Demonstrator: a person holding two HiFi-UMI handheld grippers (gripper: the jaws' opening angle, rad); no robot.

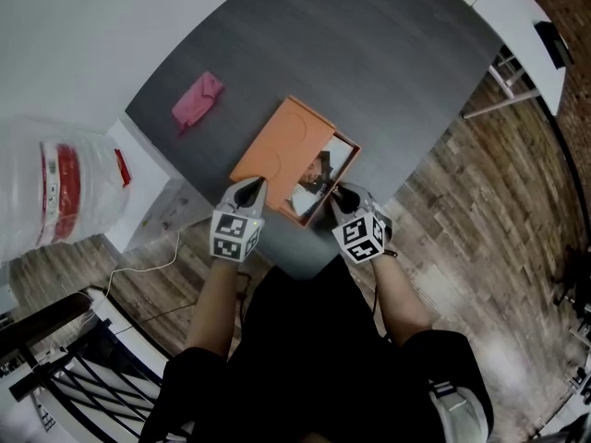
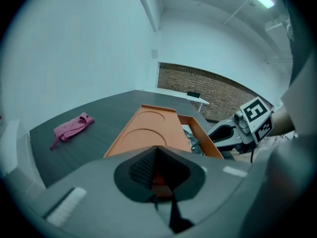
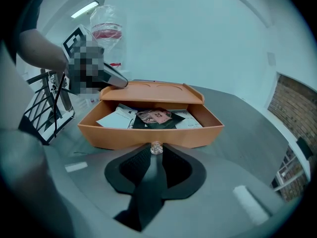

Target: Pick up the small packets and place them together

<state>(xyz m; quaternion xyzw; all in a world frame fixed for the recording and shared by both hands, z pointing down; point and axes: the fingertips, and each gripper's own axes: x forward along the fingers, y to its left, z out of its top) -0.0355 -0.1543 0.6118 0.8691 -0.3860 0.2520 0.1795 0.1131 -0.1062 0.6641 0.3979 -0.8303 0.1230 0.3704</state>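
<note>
A pink cloth (image 1: 197, 99) lies near the dark desk's (image 1: 388, 63) left edge, well apart from the orange box (image 1: 277, 150), its drawer open, at the near edge.

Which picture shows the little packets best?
The right gripper view: it looks straight into the open drawer at the packets. The head view shows them small; the left gripper view, only a sliver.

Small packets (image 3: 157, 116) jumbled (white, dark, pink) in open drawer (image 3: 124, 135).
</note>
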